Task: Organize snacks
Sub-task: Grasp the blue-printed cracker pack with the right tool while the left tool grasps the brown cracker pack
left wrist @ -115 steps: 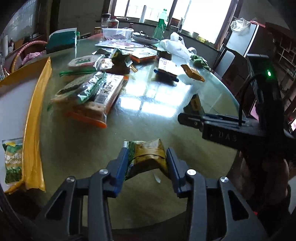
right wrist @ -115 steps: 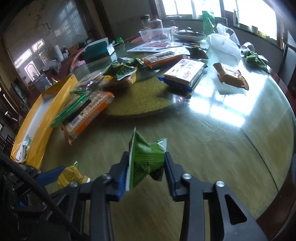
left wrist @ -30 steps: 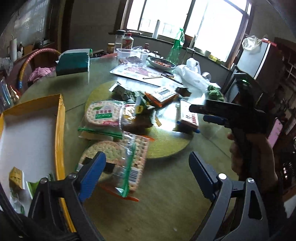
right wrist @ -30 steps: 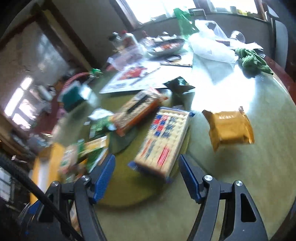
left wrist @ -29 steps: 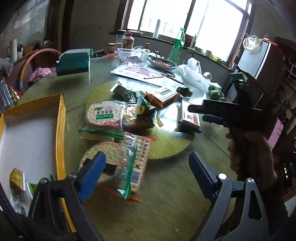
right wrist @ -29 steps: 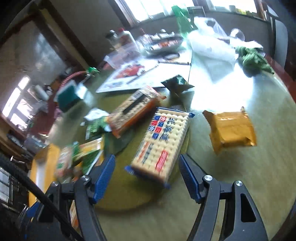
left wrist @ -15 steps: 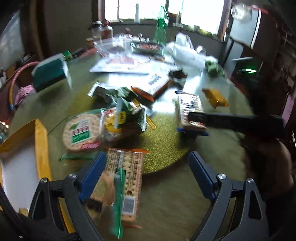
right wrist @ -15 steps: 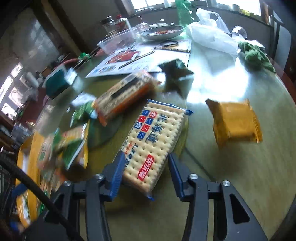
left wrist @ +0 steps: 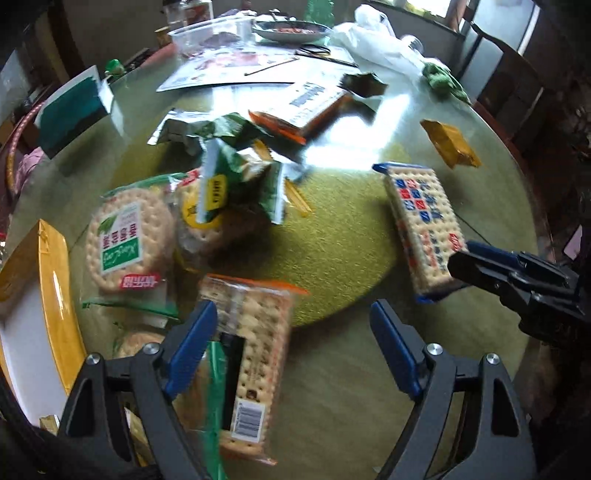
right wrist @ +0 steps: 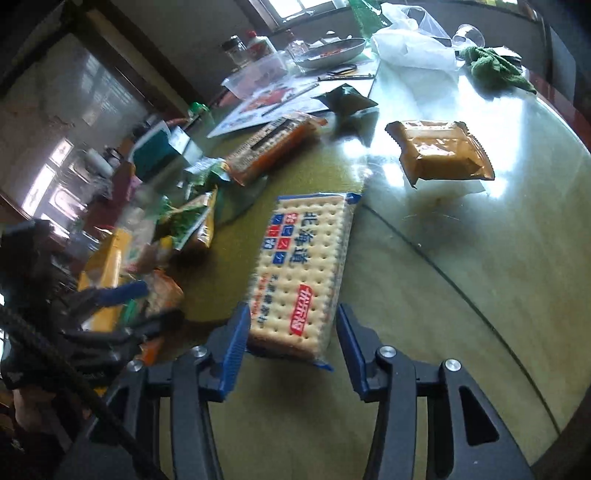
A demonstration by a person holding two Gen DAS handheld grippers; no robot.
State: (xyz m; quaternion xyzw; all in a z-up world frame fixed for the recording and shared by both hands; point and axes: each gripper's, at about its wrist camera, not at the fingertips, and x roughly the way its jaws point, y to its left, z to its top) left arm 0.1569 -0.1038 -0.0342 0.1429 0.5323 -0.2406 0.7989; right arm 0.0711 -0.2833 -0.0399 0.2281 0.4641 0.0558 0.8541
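My left gripper (left wrist: 291,350) is open above an orange-edged cracker pack (left wrist: 251,354) that lies partly between its fingers on the table. My right gripper (right wrist: 291,350) is open around the near end of a blue-edged square cracker pack (right wrist: 303,269); the jaws stand apart from its sides. That pack also shows in the left wrist view (left wrist: 424,229), with the right gripper (left wrist: 480,266) at its near end. Round biscuit packs (left wrist: 125,240) and green snack bags (left wrist: 236,173) lie at left. A yellow-rimmed tray (left wrist: 55,295) sits at far left.
A gold snack pouch (right wrist: 439,151) lies on the glass table at right. Another orange cracker pack (right wrist: 273,144), papers, a plastic tub (left wrist: 210,33), a dish, a white bag (right wrist: 413,48) and a green cloth (right wrist: 495,70) are at the back. A chair (left wrist: 509,85) stands beyond the table edge.
Both grippers have dropped closer to the table. The right one has closed in on the blue-edged cracker pack, and the left one has come over the orange-edged pack.
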